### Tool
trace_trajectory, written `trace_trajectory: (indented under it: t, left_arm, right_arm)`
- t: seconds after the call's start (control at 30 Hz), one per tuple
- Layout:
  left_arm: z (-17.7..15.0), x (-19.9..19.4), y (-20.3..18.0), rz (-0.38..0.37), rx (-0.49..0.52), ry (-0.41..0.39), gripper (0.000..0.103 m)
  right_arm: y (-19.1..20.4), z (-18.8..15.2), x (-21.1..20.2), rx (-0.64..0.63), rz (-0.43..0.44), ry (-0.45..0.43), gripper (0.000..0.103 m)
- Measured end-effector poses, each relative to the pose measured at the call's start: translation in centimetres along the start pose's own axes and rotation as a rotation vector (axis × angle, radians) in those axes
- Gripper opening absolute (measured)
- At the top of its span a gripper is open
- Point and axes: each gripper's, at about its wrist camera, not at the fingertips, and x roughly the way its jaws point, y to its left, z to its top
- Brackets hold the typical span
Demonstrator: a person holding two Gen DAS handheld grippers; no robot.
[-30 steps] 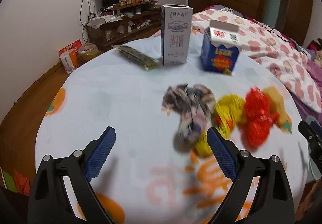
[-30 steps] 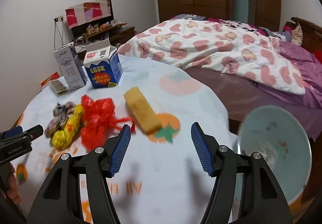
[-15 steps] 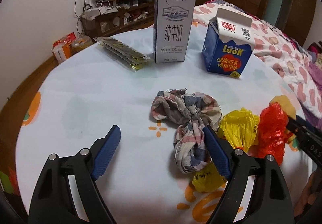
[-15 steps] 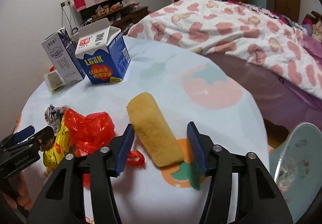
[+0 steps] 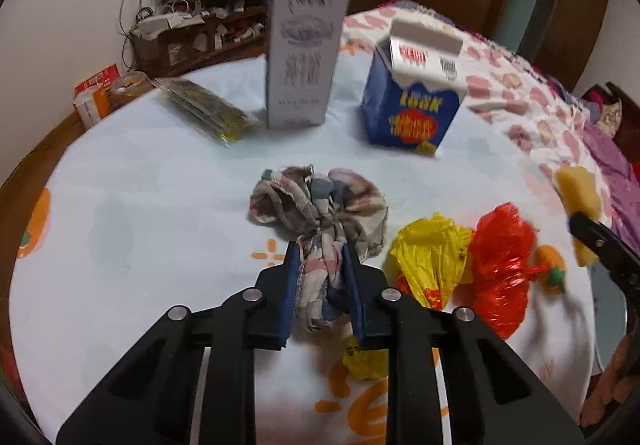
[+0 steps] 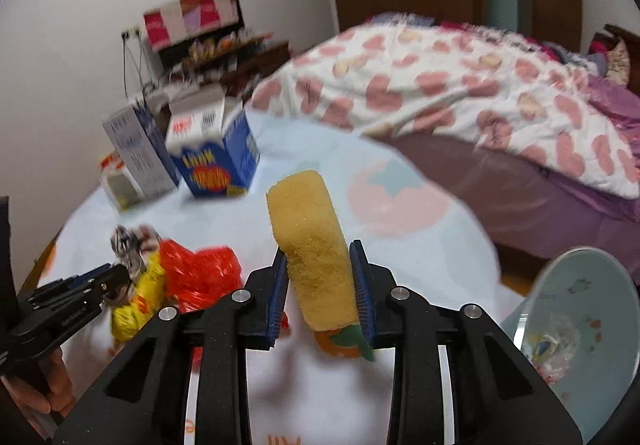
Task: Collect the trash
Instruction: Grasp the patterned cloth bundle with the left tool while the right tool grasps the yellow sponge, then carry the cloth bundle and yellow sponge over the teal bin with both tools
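My left gripper (image 5: 320, 265) is shut on a crumpled plaid cloth rag (image 5: 320, 205) that lies on the round table. A yellow plastic bag (image 5: 430, 257) and a red plastic bag (image 5: 500, 265) lie just right of it. My right gripper (image 6: 320, 265) is shut on a yellow sponge block (image 6: 312, 241), which stands up between the blue pads. The sponge (image 5: 578, 193) also shows at the far right of the left wrist view. The red bag (image 6: 200, 273), the yellow bag (image 6: 136, 305) and the rag (image 6: 128, 241) show left of my right gripper.
A tall grey milk carton (image 5: 304, 57), a blue carton (image 5: 416, 101) and a flat yellow-green packet (image 5: 204, 113) stand at the table's far side. A pale blue bin (image 6: 576, 329) stands off the table's right edge. A bed (image 6: 460, 93) lies beyond.
Both grippers moved forward and closed. The left one closed on the plaid rag. The right one closed on the yellow sponge.
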Motion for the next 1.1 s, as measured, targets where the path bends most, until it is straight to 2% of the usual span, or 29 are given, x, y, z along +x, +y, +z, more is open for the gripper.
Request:
trace_trajectory:
  t: [0.13,0.3,0.5,0.73,0.87,0.97,1.1]
  left_arm:
    - [-0.2,-2.3,0.9,0.024,0.003,-0.039,0.018]
    - [-1.6,-5.3,1.9,0.047,0.013,-0.057,0.017]
    - [-4.7,-8.6,2.4,0.019,0.005,-0.063,0.015]
    - [-8.4,-11.7,3.1,-0.02,0.03,-0.08,0.012]
    - [-10.4,-12.0,3.9,-0.009,0.024,-0.042,0.013]
    - [-11.4,-12.1,4.1,0.017,0.041,-0.023,0.017]
    - [-11.7,-11.4,3.7,0.042,0.046,-0.005,0.051]
  right_arm:
    - [0.3,-0.4,-2.5,0.006,0.007,-0.027,0.031]
    - [1.8,-2.7,-5.0,-0.014,0.02,-0.032,0.031]
    - [3.4,-5.5,-7.0,-0.023,0.043,-0.014,0.031]
    - [4.5,-8.3,-10.1,-0.043,0.047,-0.035,0.031]
    - [4.6,-9.6,-11.1,-0.039,0.06,-0.029,0.031]
    - [4.5,-10.5,-11.6,-0.033,0.066,-0.02,0.031]
    - [4.1,-11.4,-12.0,-0.016,0.062,-0.009,0.031]
